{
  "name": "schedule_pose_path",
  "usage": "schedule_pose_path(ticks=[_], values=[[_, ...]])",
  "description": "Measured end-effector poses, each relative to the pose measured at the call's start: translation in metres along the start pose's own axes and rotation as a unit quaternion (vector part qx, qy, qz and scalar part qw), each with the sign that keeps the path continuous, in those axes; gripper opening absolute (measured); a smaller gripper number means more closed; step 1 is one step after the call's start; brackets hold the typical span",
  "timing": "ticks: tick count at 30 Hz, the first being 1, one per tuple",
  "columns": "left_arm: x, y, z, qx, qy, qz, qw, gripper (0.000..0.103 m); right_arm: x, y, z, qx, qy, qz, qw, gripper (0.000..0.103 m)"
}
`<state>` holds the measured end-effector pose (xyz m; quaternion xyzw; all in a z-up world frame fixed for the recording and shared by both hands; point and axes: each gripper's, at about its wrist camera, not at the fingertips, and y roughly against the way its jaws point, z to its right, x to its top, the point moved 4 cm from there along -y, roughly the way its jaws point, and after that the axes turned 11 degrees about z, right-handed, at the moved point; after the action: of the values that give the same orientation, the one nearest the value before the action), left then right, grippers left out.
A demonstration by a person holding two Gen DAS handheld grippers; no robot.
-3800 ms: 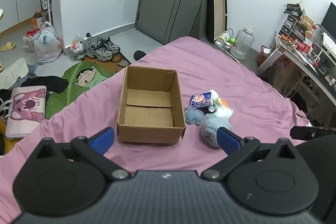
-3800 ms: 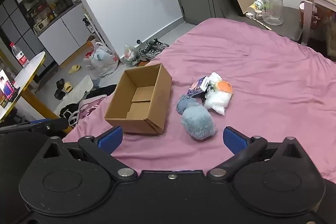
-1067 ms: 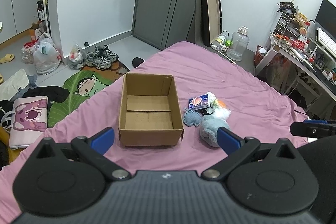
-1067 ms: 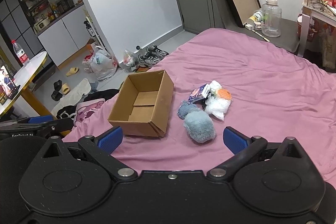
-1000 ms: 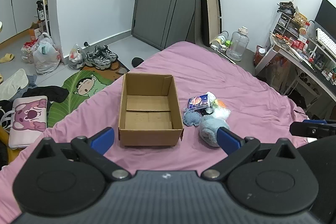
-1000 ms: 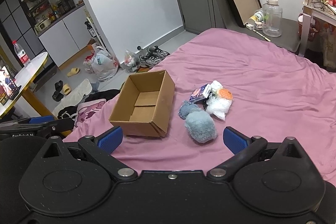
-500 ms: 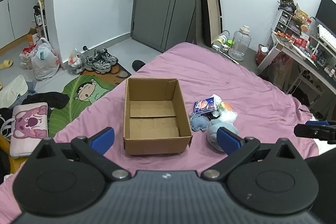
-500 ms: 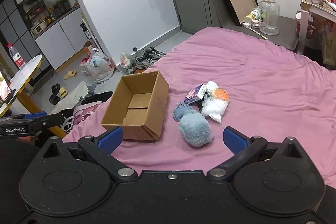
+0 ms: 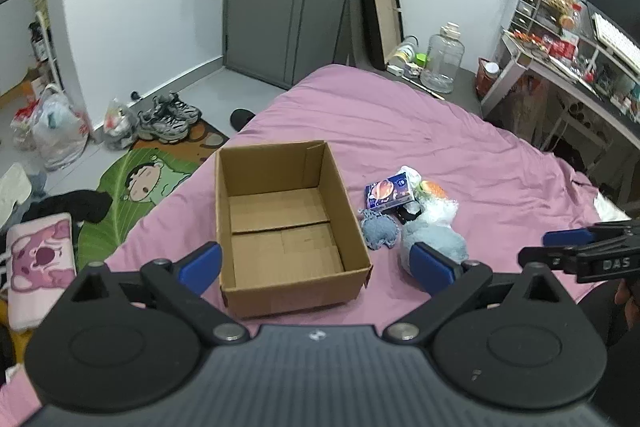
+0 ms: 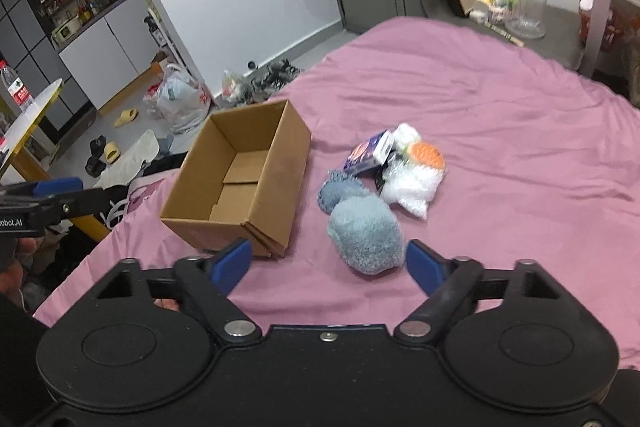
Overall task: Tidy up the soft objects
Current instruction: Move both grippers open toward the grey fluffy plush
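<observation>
Both views had drawn nearer the bed. Left wrist: the left gripper (image 9: 316, 265) gaped wide and empty before the empty cardboard box (image 9: 286, 223). Right wrist: the right gripper (image 10: 328, 267), wide too, neared the blue fluffy ball (image 10: 366, 233); nothing was packed yet.

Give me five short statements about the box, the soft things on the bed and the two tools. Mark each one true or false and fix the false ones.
1. The cardboard box is empty. True.
2. The large blue fluffy ball lies inside the box. False: it lies on the pink bedsheet beside the box.
3. The right tool is open. True.
4. The left tool grips the small blue knit piece. False: it is open and holds nothing.
5. The box lies tipped on its side. False: it stands upright, open at the top.
</observation>
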<state>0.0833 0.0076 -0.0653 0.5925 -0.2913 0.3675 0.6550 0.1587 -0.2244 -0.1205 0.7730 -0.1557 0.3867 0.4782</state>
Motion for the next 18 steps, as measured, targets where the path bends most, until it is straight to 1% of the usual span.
schedule_pose_path(ticks=[1, 2, 3, 5, 11, 18], values=[[0.000, -0.004, 0.001, -0.004, -0.002, -0.002, 1.0000, 0.100, -0.001, -0.004, 0.000, 0.001, -0.001, -0.005, 1.000, 0.068], [-0.001, -0.008, 0.001, -0.007, -0.004, -0.004, 1.0000, 0.100, -0.002, -0.009, 0.000, 0.002, -0.003, -0.009, 1.000, 0.062], [-0.002, -0.012, 0.001, -0.009, -0.007, -0.005, 0.9999, 0.100, -0.003, -0.014, 0.000, 0.004, -0.005, -0.014, 1.000, 0.059], [-0.002, -0.019, 0.001, -0.011, -0.010, -0.007, 0.9999, 0.099, -0.004, -0.023, 0.000, 0.007, -0.007, -0.023, 1.000, 0.054], [-0.002, -0.041, 0.002, -0.028, -0.003, -0.016, 0.9995, 0.097, -0.008, -0.058, -0.003, 0.001, 0.001, -0.052, 0.999, 0.054], [0.001, -0.065, 0.010, -0.052, -0.012, -0.024, 0.9983, 0.093, -0.015, -0.102, 0.006, -0.027, 0.010, -0.083, 0.996, 0.054]])
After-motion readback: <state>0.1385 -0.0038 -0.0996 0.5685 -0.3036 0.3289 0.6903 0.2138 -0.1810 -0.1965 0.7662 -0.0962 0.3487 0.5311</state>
